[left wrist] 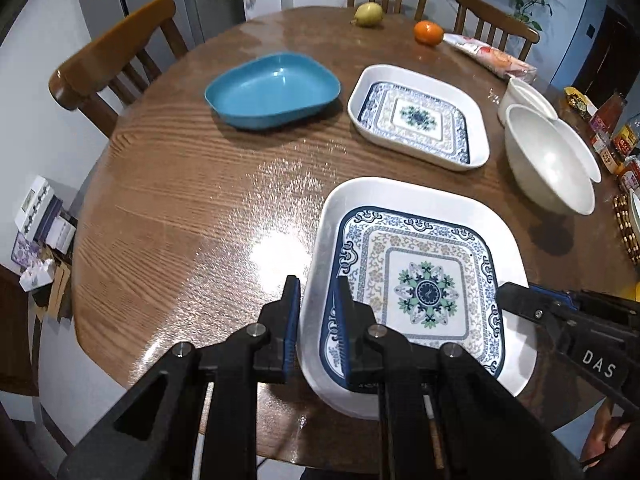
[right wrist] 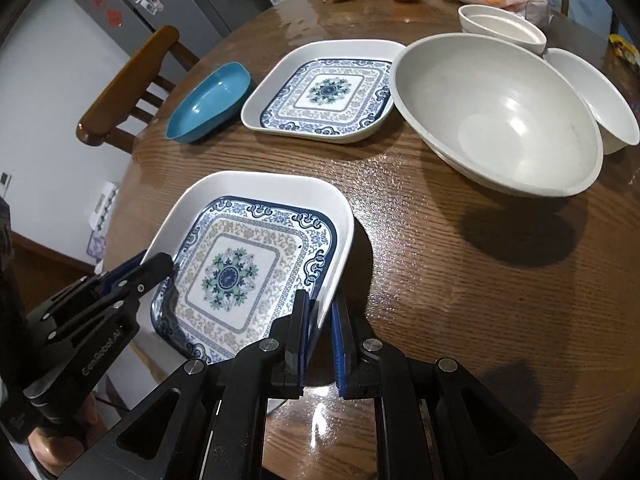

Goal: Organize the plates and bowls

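a: at the near edge of the table (left wrist: pixel 168 200), what are the two grippers doing?

b: both pinch the same patterned square plate (left wrist: pixel 416 280). the left gripper (left wrist: pixel 318 300) has its jaws closed on the plate's left rim, one finger outside, one inside over the blue border. the right gripper (right wrist: pixel 320 316) clamps the opposite rim, with the white wall between its pads.

a: is the plate on the wood?

b: cannot tell for sure; a dark shadow lies under its right side in the right wrist view, so it may be slightly raised.

a: and further out?

b: a second patterned plate (left wrist: pixel 418 118) sits beyond it, well apart. left of that is a blue dish (left wrist: pixel 272 90). to the right, a large white bowl (right wrist: pixel 500 120) stands just beside a smaller white bowl (right wrist: pixel 600 100), with a white cup-like bowl (right wrist: pixel 502 26) behind.

a: anything at the far side?

b: a pear (left wrist: pixel 368 15), an orange (left wrist: pixel 429 33) and a snack packet (left wrist: pixel 492 56), with wooden chairs (left wrist: pixel 116 56) around.
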Motion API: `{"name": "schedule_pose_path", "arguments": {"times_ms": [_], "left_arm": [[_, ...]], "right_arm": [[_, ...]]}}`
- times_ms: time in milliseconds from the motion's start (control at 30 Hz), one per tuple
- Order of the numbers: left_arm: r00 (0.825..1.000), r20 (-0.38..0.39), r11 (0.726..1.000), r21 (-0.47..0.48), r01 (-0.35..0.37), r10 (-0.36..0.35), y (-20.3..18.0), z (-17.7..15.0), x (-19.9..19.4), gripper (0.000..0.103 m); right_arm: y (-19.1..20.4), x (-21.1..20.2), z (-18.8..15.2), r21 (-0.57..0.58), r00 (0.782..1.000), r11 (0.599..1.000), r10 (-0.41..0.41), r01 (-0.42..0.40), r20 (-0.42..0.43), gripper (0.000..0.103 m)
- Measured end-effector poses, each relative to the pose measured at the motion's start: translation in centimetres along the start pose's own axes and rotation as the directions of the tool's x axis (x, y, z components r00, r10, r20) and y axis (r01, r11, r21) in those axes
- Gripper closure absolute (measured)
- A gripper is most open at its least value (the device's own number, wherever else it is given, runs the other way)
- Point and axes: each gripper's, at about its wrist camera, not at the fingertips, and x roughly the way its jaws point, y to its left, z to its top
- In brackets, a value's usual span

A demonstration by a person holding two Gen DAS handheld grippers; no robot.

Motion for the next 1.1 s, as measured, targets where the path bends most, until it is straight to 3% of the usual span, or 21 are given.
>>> {"name": "schedule_pose_path", "arguments": {"times_ms": [333, 467, 500, 667, 900, 1100], "left_arm": [[0.999, -0.040, 1.000, -0.014, 0.005, -0.006, 0.5, 0.1, 1.2, 0.084], [1.000, -0.022, 0.999, -0.031, -0.010, 0.009, 1.3, 0.5, 0.7, 0.043], [1.000, -0.012, 0.999, -0.039, -0.018, 0.017, 1.7, 0.6, 0.5, 0.039], [1.000, 0.005, 0.996, -0.093, -0.008, 0.009, 3.7, 1.7, -0.5, 0.031], [0.997, 0.028, 0.990, -0.123, 0.069, -0.066, 3.9, 4.0, -1.3, 0.014], [0.994, 0.030, 0.990, -0.097, 0.104, -0.101, 2.6, 6.4, -0.9, 0.007]], "right_arm": [[0.3, 1.3, 0.2, -0.008, 0.999, 1.000, -0.030, 0.030, -0.035, 0.091], [0.3, 1.1, 0.2, -0.023, 0.999, 0.999, -0.042, 0.041, -0.030, 0.088], [0.2, 0.9, 0.2, -0.022, 0.999, 0.999, -0.041, 0.041, -0.025, 0.086], [-0.4, -0.8, 0.1, -0.010, 1.000, 1.000, -0.019, 0.019, 0.019, 0.069], [-0.1, -3.4, 0.7, -0.017, 0.994, 0.996, 0.093, -0.092, 0.061, 0.067], [-0.6, -5.7, 2.8, 0.009, 0.987, 0.993, 0.116, -0.118, 0.114, 0.067]]}}
